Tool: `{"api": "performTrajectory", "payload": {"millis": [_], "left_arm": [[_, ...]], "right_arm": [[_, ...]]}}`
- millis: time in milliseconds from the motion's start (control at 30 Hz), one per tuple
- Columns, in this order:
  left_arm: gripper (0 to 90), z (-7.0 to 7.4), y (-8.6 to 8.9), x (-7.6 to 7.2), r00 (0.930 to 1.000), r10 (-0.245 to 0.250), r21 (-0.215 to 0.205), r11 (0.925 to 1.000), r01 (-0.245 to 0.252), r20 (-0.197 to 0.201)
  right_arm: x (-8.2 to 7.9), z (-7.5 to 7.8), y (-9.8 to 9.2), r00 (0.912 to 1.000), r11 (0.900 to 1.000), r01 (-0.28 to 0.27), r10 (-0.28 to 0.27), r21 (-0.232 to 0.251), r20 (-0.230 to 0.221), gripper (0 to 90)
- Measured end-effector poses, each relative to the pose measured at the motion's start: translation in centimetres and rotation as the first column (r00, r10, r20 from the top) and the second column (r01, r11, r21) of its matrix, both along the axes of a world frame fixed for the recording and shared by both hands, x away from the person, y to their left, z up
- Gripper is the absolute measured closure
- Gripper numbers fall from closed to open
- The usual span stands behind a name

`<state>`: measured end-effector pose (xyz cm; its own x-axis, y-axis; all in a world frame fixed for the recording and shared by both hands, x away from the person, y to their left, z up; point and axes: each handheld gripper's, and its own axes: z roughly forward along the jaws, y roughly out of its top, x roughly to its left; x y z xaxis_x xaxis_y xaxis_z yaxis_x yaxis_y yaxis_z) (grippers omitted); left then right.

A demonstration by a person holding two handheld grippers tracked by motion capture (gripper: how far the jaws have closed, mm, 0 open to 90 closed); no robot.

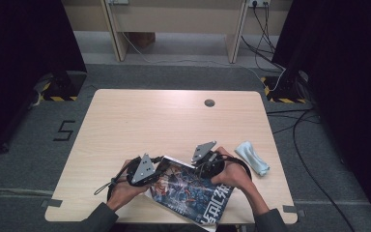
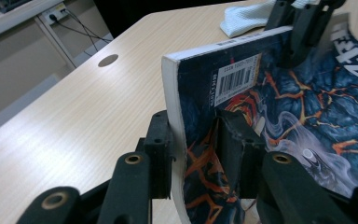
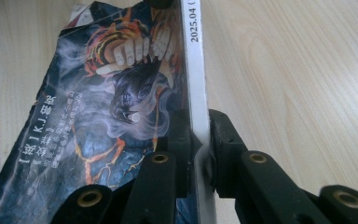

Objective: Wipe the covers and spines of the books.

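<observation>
- Table (image 1: 125, 121): pale wood top, sitting under everything named here; a round cable hole (image 1: 209, 102) is showing toward its far edge, well apart from the book.
- Book (image 1: 193, 191): a soft-cover volume with a dark blue and orange cover, lying at the table's near edge, between the two hands; its spine is facing away from the person. In the left gripper view (image 2: 307, 112) the corner with the barcode is lifting off the table and the cover is bending.
- Cloth (image 1: 252, 157): a pale blue rag, lying crumpled just beside the book, on its right, apart from it.
- Left hand (image 1: 121, 186): resting on the table at the book's left edge and carrying the left gripper (image 1: 149, 170). In the left gripper view (image 2: 198, 154) the jaws are standing on either side of the book's edge, one against the white page block, the other on the cover; whether they are pressing is not clear.
- Right hand (image 1: 234, 175): lying over the book's far right part and carrying the right gripper (image 1: 207, 162). In the right gripper view (image 3: 200, 140) the jaws are pinching the book (image 3: 121, 93) at its white spine, narrowly closed, with one pad on each side of it.
</observation>
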<state>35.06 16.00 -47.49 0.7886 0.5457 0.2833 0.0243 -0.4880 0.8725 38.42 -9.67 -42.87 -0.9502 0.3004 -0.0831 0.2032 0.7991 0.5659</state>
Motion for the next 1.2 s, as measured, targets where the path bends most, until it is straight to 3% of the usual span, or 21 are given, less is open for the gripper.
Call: {"api": "performTrajectory", "payload": {"millis": [100, 233, 300, 367, 467, 633, 700, 767, 900, 933, 1000, 1033, 1067, 1167, 1200], "left_arm": [[60.1, 0.1, 0.5, 0.3, 0.9991, 0.043, -0.042, 0.9982, -0.043, -0.005], [55.1, 0.2, 1.6, 0.5, 0.9988, 0.043, -0.061, 0.9972, -0.044, -0.023], [48.1, 0.1, 2.0, 0.4, 0.9952, 0.055, -0.098, 0.9933, -0.063, -0.081], [41.7, 0.0, 2.3, 0.2, 0.9842, 0.065, -0.107, 0.9907, -0.084, -0.165], [38.0, -0.3, 2.7, -0.6, 0.9745, 0.103, -0.088, 0.9885, -0.123, -0.200], [32.6, -0.6, 4.3, -1.9, 0.9435, 0.169, -0.081, 0.9766, -0.199, -0.285], [32.5, -0.9, 4.9, -2.4, 0.9360, 0.187, -0.071, 0.9735, -0.217, -0.298], [32.7, -1.2, 5.5, -2.7, 0.9235, 0.210, -0.061, 0.9686, -0.241, -0.321], [33.1, -1.6, 6.0, -2.9, 0.9109, 0.241, -0.033, 0.9632, -0.267, -0.335], [33.0, -1.7, 6.0, -2.9, 0.9061, 0.249, -0.029, 0.9610, -0.275, -0.342], [32.8, -2.0, 6.0, -2.8, 0.8990, 0.260, -0.010, 0.9596, -0.281, -0.353], [32.6, -2.1, 6.0, -2.8, 0.8995, 0.256, -0.007, 0.9611, -0.276, -0.354], [32.4, -2.2, 6.0, -2.8, 0.8986, 0.251, -0.014, 0.9617, -0.274, -0.360], [31.7, -2.4, 6.0, -2.7, 0.8977, 0.242, -0.013, 0.9640, -0.266, -0.368], [31.3, -2.4, 6.0, -2.7, 0.8967, 0.243, -0.008, 0.9643, -0.265, -0.370]], "right_arm": [[0.0, 0.5, 0.4, 0.9999, 1.000, 0.011, -0.011, -0.015, 0.004, 83.1], [0.1, 1.4, 0.8, 0.9998, 0.999, 0.016, -0.017, -0.045, -0.009, 83.3], [0.1, 1.8, 0.9, 0.9996, 0.998, 0.025, -0.026, -0.053, -0.010, 83.2], [0.4, 2.4, 0.9, 0.9998, 0.998, 0.020, -0.020, -0.062, -0.002, 83.3], [0.6, 3.4, 1.0, 0.9988, 0.996, 0.049, -0.048, -0.069, 0.013, 83.3], [0.9, 6.0, 1.4, 0.9952, 0.992, 0.070, -0.062, -0.110, 0.076, 83.3], [1.1, 7.4, 1.7, 0.9914, 0.988, 0.082, -0.067, -0.134, 0.112, 83.3], [1.6, 8.6, 1.8, 0.9855, 0.984, 0.108, -0.088, -0.138, 0.145, 83.4], [2.6, 11.1, 2.0, 0.9649, 0.970, 0.161, -0.116, -0.181, 0.236, 83.3], [2.8, 11.5, 2.1, 0.9621, 0.965, 0.180, -0.132, -0.192, 0.239, 83.4], [3.1, 11.9, 2.7, 0.9487, 0.951, 0.200, -0.128, -0.236, 0.289, 83.4], [3.2, 11.8, 3.1, 0.9454, 0.942, 0.203, -0.118, -0.267, 0.304, 83.4], [3.3, 11.5, 3.5, 0.9448, 0.940, 0.190, -0.097, -0.284, 0.313, 83.3], [2.9, 9.6, 4.9, 0.9573, 0.927, 0.161, -0.063, -0.338, 0.282, 83.3], [2.8, 8.9, 5.2, 0.9647, 0.931, 0.134, -0.044, -0.339, 0.259, 83.2]]}}
